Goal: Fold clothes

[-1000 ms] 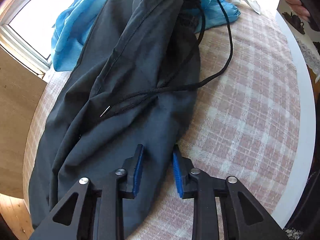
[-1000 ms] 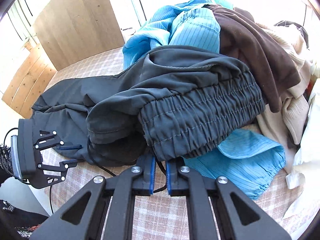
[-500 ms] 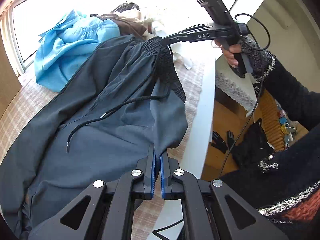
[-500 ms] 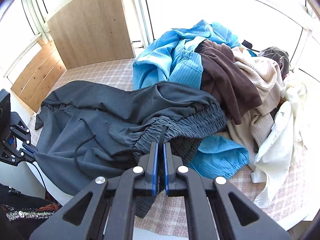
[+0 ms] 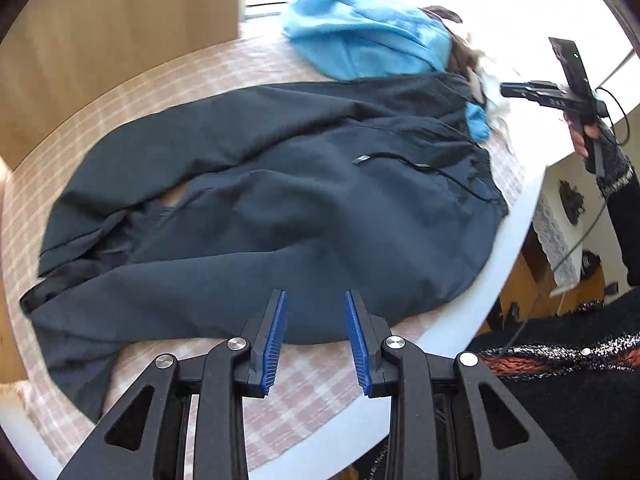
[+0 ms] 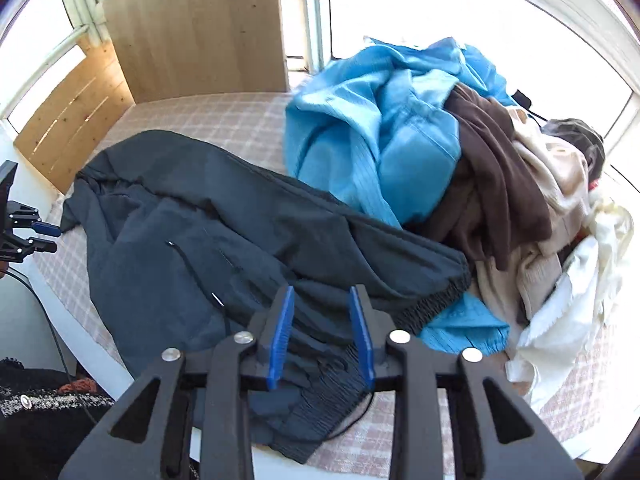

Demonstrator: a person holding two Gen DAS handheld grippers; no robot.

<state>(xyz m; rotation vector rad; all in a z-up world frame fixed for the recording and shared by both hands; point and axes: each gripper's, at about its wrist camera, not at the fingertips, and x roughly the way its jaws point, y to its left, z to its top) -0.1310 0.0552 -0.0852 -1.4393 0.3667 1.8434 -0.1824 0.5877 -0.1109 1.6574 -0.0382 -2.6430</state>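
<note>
Dark grey drawstring trousers (image 5: 280,208) lie spread across the checked tablecloth (image 5: 304,392), with the elastic waistband (image 6: 332,384) at the near edge in the right wrist view. My left gripper (image 5: 316,336) is open and empty, just above the trousers' near edge. My right gripper (image 6: 322,332) is open and empty, above the waistband. The trousers also show in the right wrist view (image 6: 208,232). The right gripper also shows at the far right of the left wrist view (image 5: 560,92), and the left gripper at the left edge of the right wrist view (image 6: 24,232).
A heap of clothes sits at the back: a bright blue garment (image 6: 384,152), a brown one (image 6: 500,184), beige (image 6: 552,184) and white (image 6: 568,304) ones. The round table's white rim (image 5: 512,248) runs close by. A wooden panel (image 6: 192,28) stands behind.
Both grippers were shut on the trousers half a second ago. Both have opened and let go, and the trousers now lie flatter on the table.
</note>
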